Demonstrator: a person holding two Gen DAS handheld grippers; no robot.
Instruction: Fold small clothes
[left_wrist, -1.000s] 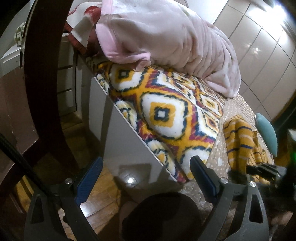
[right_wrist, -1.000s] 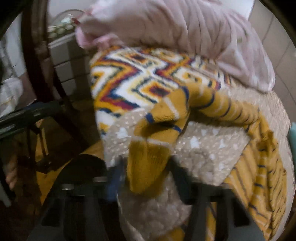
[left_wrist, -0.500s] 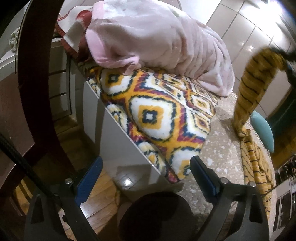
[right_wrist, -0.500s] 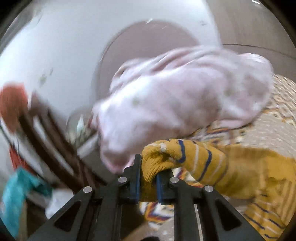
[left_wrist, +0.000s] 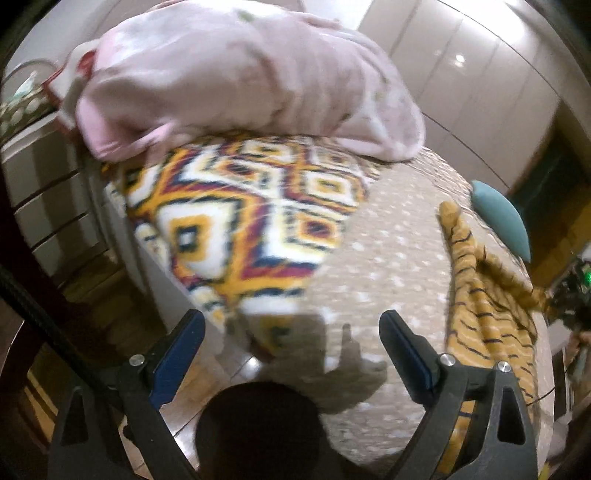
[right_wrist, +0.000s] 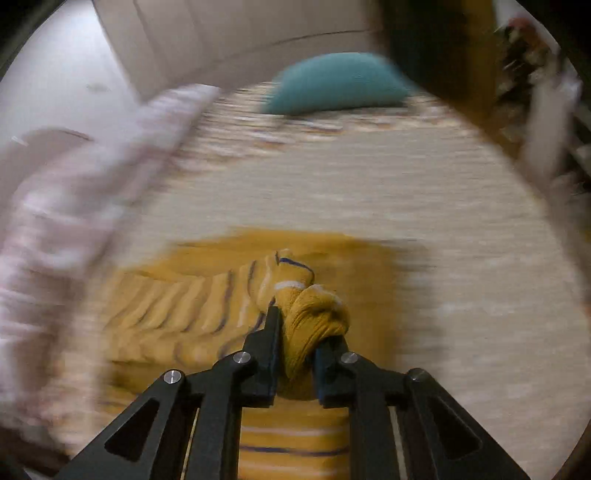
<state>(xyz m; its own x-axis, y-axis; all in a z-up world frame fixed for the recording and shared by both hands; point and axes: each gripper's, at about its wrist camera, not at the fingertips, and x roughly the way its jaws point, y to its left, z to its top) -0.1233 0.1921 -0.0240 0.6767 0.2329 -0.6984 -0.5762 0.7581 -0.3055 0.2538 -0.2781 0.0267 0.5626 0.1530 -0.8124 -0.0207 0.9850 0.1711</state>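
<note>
The right gripper (right_wrist: 301, 332) grasps the bunched cuff of the mustard striped knit sweater (right_wrist: 207, 306); its jaws are easing apart, pads pressing the fabric. The sweater lies on the beige dotted bedspread (left_wrist: 388, 266), at 3 o'clock in the left view. The left gripper (left_wrist: 291, 332) stands released, empty, above the bedspread edge. A teal cushion (right_wrist: 336, 83) sits at 12 o'clock.

pink blanket (left_wrist: 240, 85): bundled at the bed's far end
patterned throw (left_wrist: 236, 218): spread beneath it
teal cushion (right_wrist: 336, 83): on the beige bedspread (left_wrist: 388, 266)
</note>
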